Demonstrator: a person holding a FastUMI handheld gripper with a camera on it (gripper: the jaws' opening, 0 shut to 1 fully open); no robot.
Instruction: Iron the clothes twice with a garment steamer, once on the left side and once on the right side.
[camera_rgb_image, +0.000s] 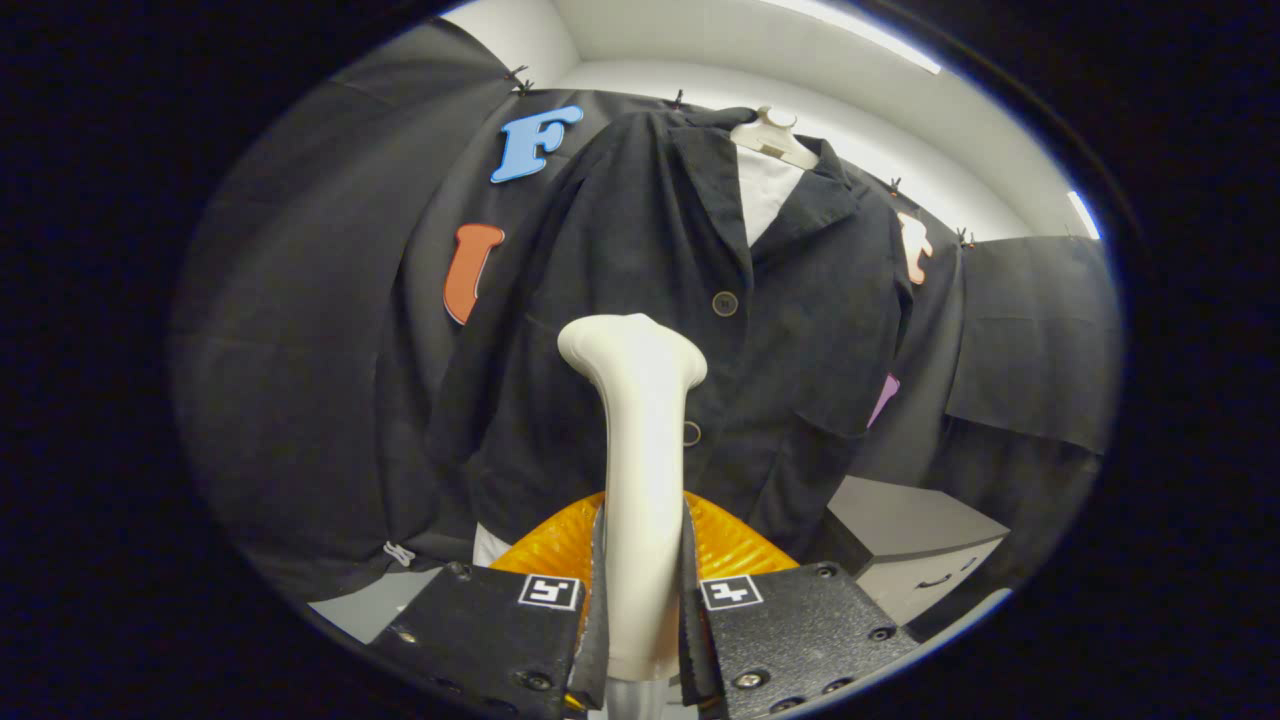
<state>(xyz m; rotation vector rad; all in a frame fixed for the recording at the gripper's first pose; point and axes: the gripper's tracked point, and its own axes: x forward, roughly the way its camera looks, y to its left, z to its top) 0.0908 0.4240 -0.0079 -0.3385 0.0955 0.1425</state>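
Fingers (642, 600) clamped on cream steamer handle (640, 480), head mid-frame near dark jacket (640, 300) placket — risks snagging centre button (725, 303), slipping in narrow grip.

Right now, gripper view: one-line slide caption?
Gripper shut on the white garment steamer, its head raised toward the buttoned front of a dark jacket on a hanger.

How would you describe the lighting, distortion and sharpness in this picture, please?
Gripper view: strong fisheye bending, so the ceiling light strip curves; the dark jacket is dim with little fabric detail; the white steamer, clamped between the fingers, is bright and slightly soft up close; no motion blur is evident.
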